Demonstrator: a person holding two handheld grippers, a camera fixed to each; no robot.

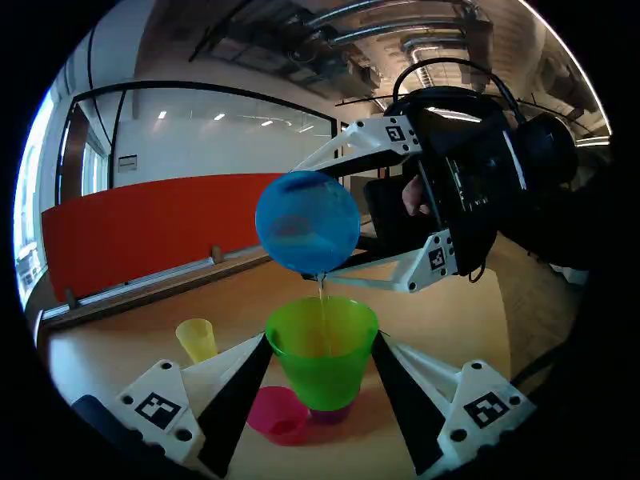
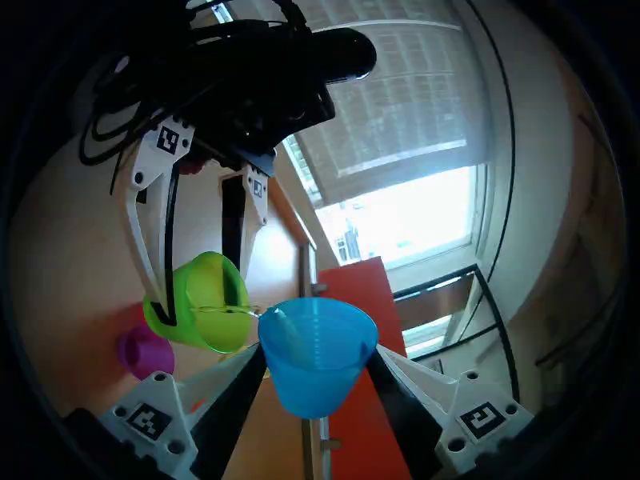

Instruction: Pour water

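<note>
1. Small yellow plastic cup [image 1: 197, 338]: upright on the pale wooden counter [image 1: 448, 320], at 9 o'clock of the receiving cup and apart from it. Judged idle, parked outside the pour line.
2. Pink plastic cup [image 1: 278, 414]: upright at 7 o'clock, just beside the receiving cup. Also idle.
3. Left gripper [image 1: 320, 346]: jaws closed on the translucent green plastic cup [image 1: 322, 372], one on each side wall. The cup is upright with its mouth facing 12 o'clock, judged so that it catches the water and cannot tip.
4. Thin stream of water [image 1: 322, 308]: falls from the upper cup's lip into the green mouth, near its centre.
5. Right gripper [image 1: 312, 226]: jaws clamped on the translucent blue plastic cup [image 1: 294, 234], held at 12 o'clock directly over the green cup and tilted lip-down. The height is low, judged to limit splashing.
6. Right gripper view: the blue cup [image 2: 318, 376] sits between its own jaws, with the green cup [image 2: 200, 308] at 9 o'clock. Pour judged under way. I cannot tell how much water remains.
</note>
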